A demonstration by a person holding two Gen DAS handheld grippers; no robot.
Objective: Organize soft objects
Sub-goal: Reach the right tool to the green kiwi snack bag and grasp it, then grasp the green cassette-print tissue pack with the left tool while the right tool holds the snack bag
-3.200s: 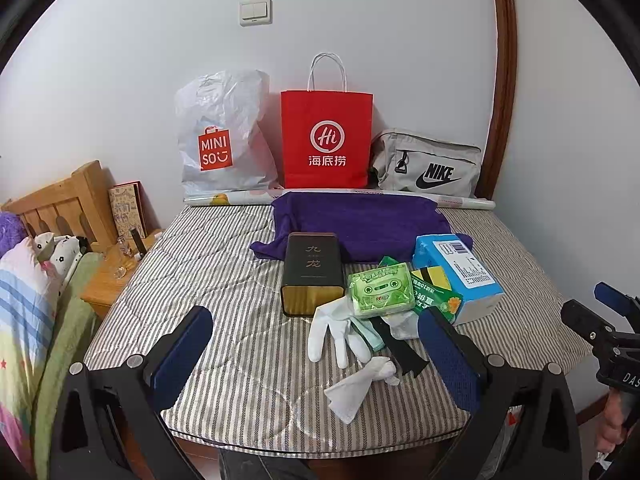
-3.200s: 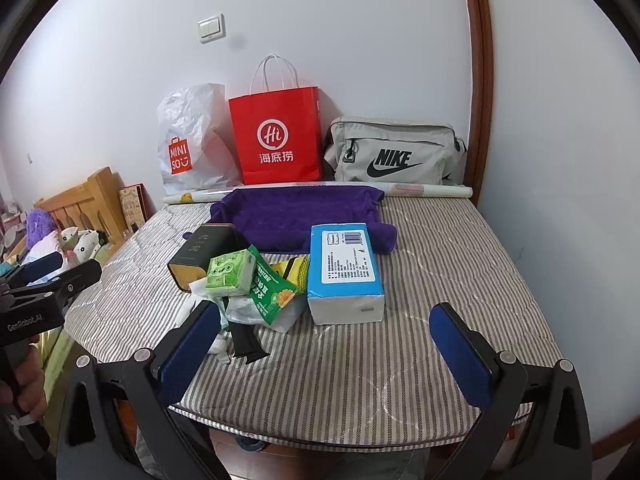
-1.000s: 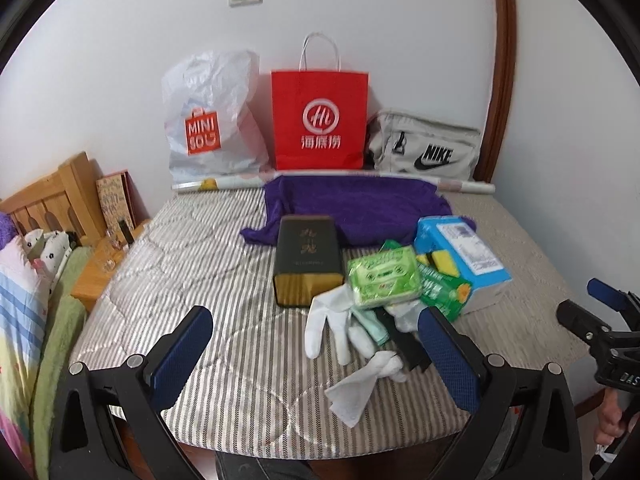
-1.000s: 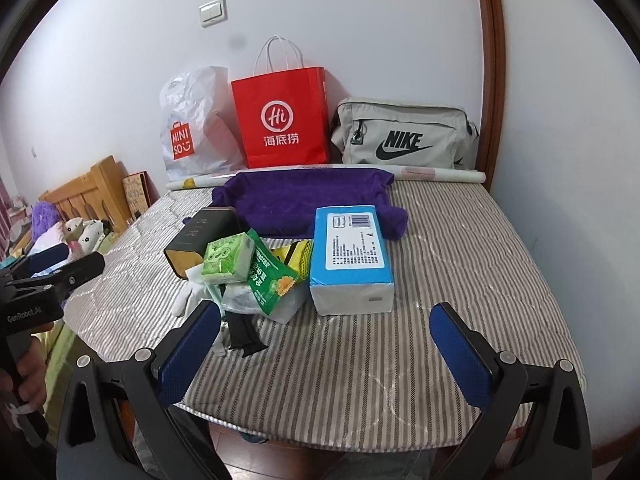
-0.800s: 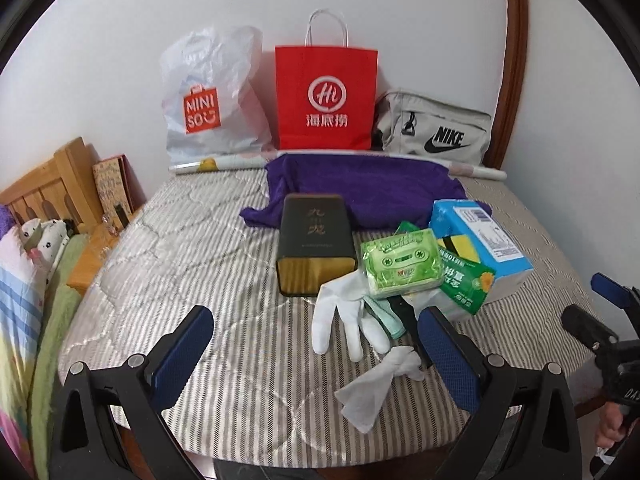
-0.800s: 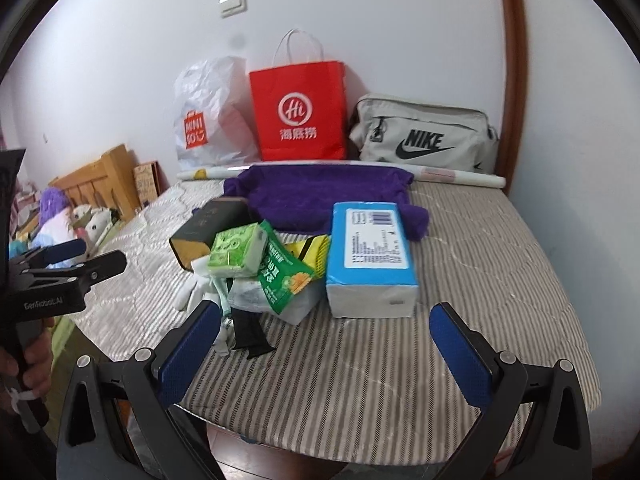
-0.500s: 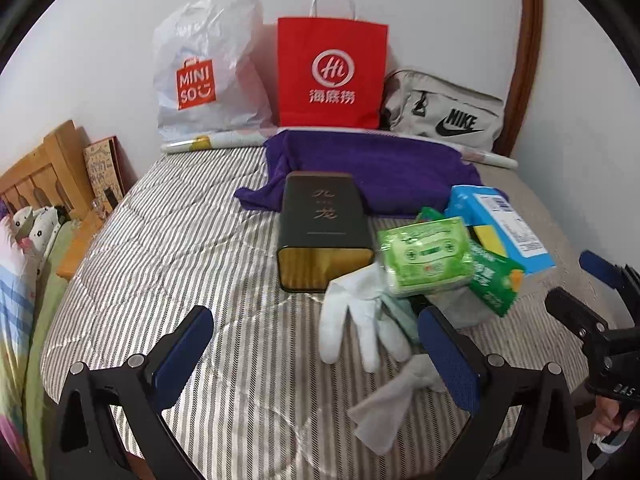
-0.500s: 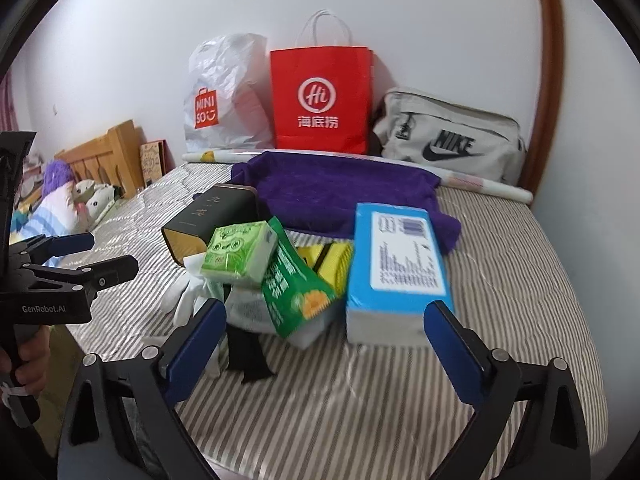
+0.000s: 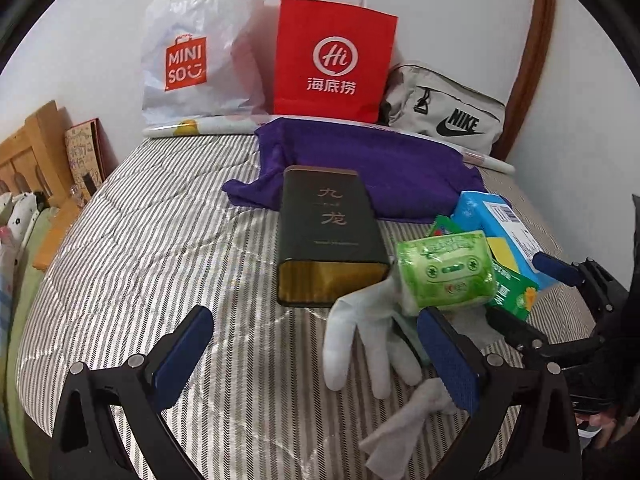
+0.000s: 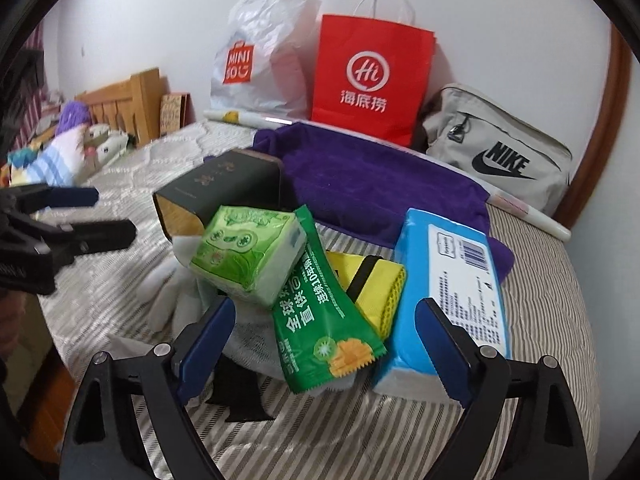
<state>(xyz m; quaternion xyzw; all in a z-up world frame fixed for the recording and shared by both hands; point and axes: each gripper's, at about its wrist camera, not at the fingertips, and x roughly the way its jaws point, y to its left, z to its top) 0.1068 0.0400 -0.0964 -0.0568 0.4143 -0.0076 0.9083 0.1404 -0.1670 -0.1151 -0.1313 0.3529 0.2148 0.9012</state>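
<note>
Hovering over the striped bed, left gripper spread wide and empty, white glove just ahead. Right gripper closing, unclamped, around green sachet, blue tissue pack beside its right finger

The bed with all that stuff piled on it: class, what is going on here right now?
A person holds a hand-held gripper in each hand over a striped bed with a pile of soft goods. The right hand-held gripper, jaws closing but gripping nothing yet, frames the green snack packet beside the blue tissue pack. The left hand-held gripper is open above the white glove, near the dark tin. Nothing is held yet.
</note>
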